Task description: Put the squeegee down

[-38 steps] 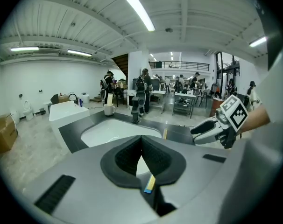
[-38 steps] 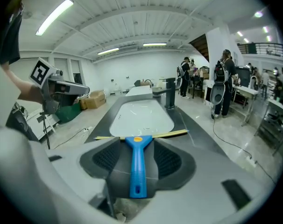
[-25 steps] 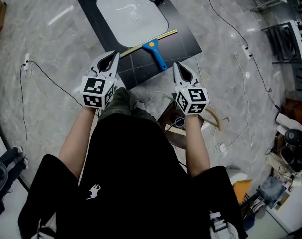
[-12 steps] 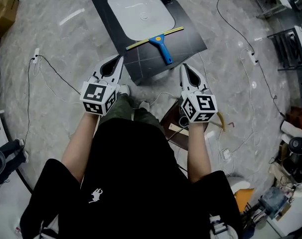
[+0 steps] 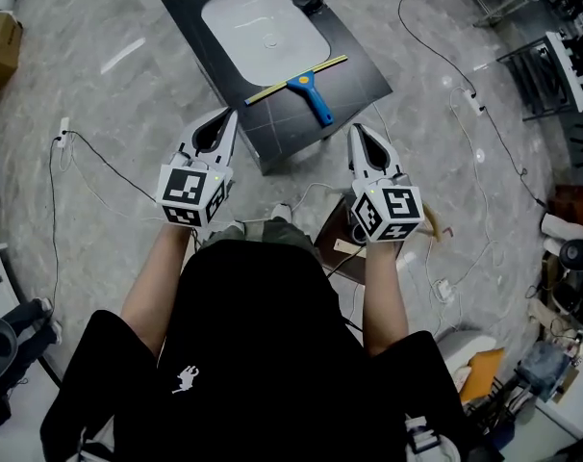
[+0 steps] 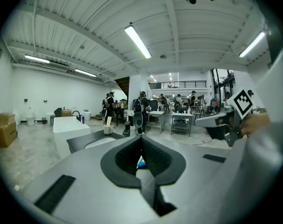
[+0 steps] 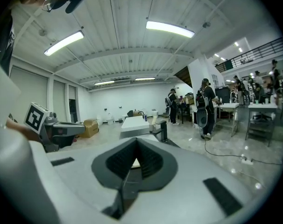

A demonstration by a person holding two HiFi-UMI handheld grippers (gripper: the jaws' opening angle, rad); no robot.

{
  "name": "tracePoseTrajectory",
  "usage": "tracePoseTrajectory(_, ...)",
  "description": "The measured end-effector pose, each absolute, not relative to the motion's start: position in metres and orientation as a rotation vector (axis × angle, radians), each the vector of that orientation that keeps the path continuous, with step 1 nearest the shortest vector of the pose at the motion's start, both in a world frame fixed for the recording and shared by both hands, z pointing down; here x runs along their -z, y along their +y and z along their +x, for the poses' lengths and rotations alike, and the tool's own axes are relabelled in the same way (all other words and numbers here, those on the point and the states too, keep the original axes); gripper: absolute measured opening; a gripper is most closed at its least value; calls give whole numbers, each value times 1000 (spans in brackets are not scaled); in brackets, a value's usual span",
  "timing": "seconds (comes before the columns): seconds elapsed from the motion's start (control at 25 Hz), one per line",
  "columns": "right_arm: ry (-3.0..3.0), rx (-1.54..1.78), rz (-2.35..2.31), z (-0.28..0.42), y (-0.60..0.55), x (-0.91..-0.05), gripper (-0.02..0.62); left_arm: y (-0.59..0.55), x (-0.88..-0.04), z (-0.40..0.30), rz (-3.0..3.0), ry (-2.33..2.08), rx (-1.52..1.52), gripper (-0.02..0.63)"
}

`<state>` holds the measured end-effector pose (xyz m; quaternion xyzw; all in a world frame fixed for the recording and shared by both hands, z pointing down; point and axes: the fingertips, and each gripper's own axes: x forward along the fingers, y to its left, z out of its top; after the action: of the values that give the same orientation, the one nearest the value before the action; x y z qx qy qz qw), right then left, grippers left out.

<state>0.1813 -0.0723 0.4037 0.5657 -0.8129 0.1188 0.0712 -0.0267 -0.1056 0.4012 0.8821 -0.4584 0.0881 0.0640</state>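
Here, the squeegee (image 5: 306, 83) lay flat on the worktop (image 5: 364, 70) just beside the basin (image 5: 263, 27), blade along the basin's edge, handle pointing away from it. The left gripper (image 5: 224, 115) and right gripper (image 5: 357, 131) had their jaws closed together, holding nothing.

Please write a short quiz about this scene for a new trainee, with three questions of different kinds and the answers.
1. Where does the squeegee lie?
A. on the floor
B. on the dark slab, next to the white basin
C. inside the basin
2. True or false: the jaws of the left gripper and of the right gripper are both closed, with nothing between them.
3. Fill in: the squeegee's handle is ____ in colour.

Key: 1 B; 2 true; 3 blue.
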Motion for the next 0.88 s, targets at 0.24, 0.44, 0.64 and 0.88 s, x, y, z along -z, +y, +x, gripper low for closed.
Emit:
tracePoseTrajectory(0.24,-2372,-342,1845,156,-46,-374,2,-97,-382,-65,2721,-1329,-228,3)
tracePoseTrajectory(0.44,-2291,-313,1930,136,-24,-364,2,-94,-378,-89,2750,-1300,-202,3)
tracePoseTrajectory(0.64,-2232,-273,2019,124,-2,-349,2,-88,-364,-102,2802,-1273,-170,3)
tracePoseTrajectory(0.88,-2195,-234,2129,120,33,-327,2,-68,-344,-101,2886,-1207,-147,3)
